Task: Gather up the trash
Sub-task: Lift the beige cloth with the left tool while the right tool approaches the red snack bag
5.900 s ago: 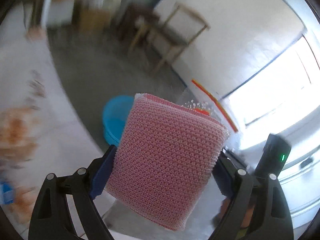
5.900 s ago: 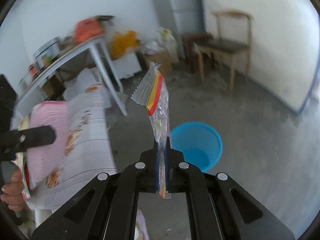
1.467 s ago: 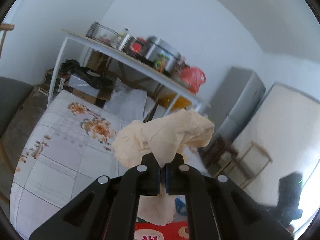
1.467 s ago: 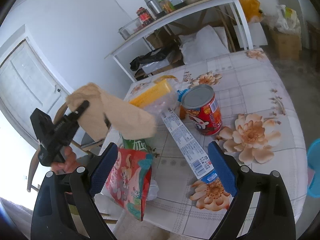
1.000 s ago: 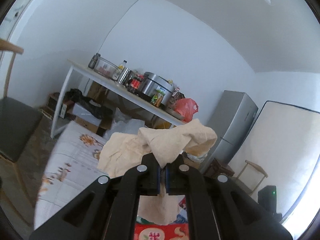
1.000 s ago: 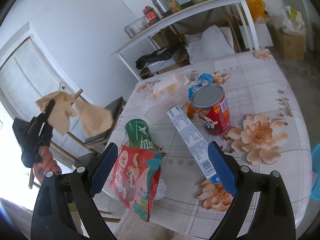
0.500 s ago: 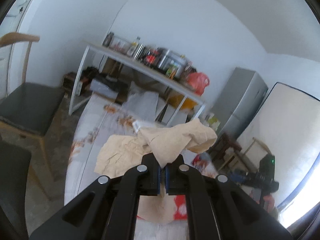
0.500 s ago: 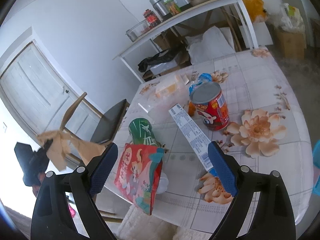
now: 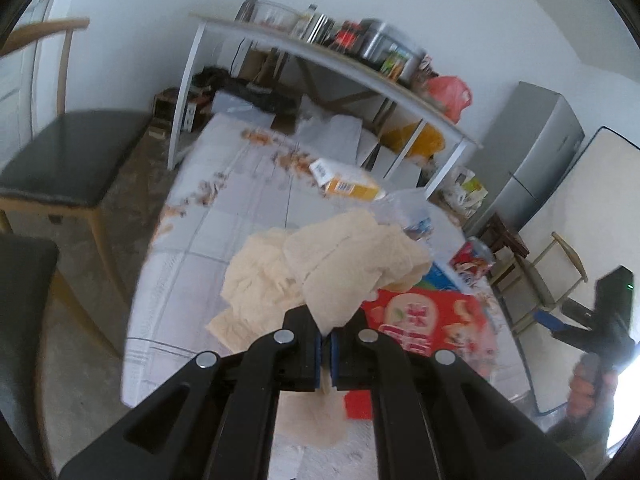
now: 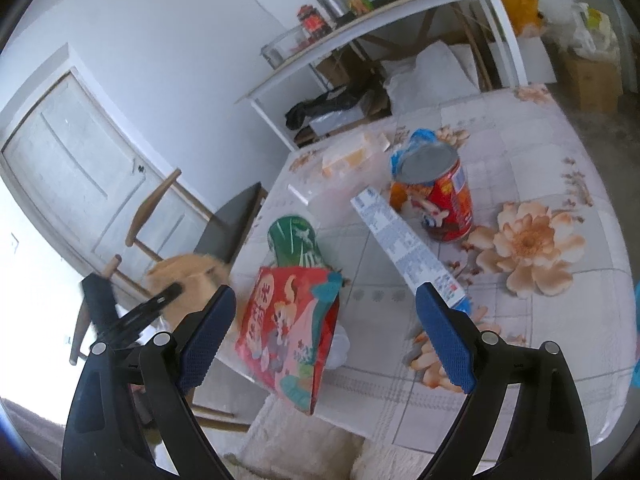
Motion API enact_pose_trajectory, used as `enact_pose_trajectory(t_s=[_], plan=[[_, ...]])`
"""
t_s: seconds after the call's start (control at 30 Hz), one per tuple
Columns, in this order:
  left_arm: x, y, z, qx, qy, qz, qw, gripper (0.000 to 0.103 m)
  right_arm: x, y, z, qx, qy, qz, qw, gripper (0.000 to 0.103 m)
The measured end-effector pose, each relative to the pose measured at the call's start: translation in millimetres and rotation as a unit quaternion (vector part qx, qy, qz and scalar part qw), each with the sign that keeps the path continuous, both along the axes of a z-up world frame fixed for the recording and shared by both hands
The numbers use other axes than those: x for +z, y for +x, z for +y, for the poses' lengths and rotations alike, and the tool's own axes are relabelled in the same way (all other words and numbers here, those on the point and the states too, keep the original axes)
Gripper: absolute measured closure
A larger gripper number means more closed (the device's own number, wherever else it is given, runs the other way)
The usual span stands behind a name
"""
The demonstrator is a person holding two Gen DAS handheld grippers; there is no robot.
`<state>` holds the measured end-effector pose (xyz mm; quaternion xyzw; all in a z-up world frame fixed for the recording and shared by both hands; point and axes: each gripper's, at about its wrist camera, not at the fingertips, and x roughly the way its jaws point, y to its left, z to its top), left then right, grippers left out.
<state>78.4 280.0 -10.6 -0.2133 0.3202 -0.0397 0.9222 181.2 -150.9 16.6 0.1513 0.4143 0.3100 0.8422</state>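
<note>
My left gripper point(image 9: 325, 342) is shut on a crumpled beige paper napkin point(image 9: 328, 268) and holds it above the near end of the flowered table point(image 9: 224, 216). The napkin also shows in the right wrist view point(image 10: 184, 276), off the table's left edge. My right gripper point(image 10: 324, 336) is open and empty, above a red snack bag point(image 10: 290, 332) standing at the table's near edge. On the table stand a green can point(image 10: 294, 242), a red tin point(image 10: 444, 200) and a long white-blue box point(image 10: 408, 254). A clear bag with yellow contents point(image 10: 344, 156) lies further back.
Two dark-seated wooden chairs point(image 9: 68, 152) stand left of the table. A white shelf table point(image 9: 328, 64) with jars and a pot runs along the back wall. A grey fridge point(image 9: 532, 152) and another chair point(image 9: 560, 268) are at the right. A white door point(image 10: 80, 160) is at the left.
My left gripper, still holding the napkin, has dropped lower and tilted down toward the table. My right gripper has stayed open above the snack bag, edging slightly closer.
</note>
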Motion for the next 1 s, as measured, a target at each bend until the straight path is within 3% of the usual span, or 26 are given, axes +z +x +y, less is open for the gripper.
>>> enact_pose_trajectory(t_s=[0.07,0.17,0.4,0.47,0.57,1.0], plan=[[-19.8,12.8,0.6,0.011,0.013,0.018,0.9997,0.100,-8.0,-0.6,2.8,0.006,0.001,0.019,1.000,0.016],[-41.0,24.5,4.1,0.013,-0.006,0.038,0.9992,0.100,-24.9,-3.8,6.9,0.011,0.002,0.051,0.999,0.016],[-54.5,34.8,-1.8,0.009,0.036,0.048,0.9982,0.097,-58.6,-11.9,17.0,0.020,0.009,0.112,0.993,0.016],[-55.6,38.3,-4.2,0.007,0.054,0.054,0.9970,0.077,-60.6,-15.0,18.2,0.021,0.009,0.116,0.993,0.016],[-55.9,42.4,-9.8,0.008,0.089,0.062,0.9941,0.060,-60.9,-18.3,18.4,0.022,0.008,0.119,0.993,0.016],[-70.5,70.0,-21.7,-0.005,0.198,0.121,0.9728,0.059,-59.4,-24.3,14.4,0.013,0.002,0.127,0.992,0.016]])
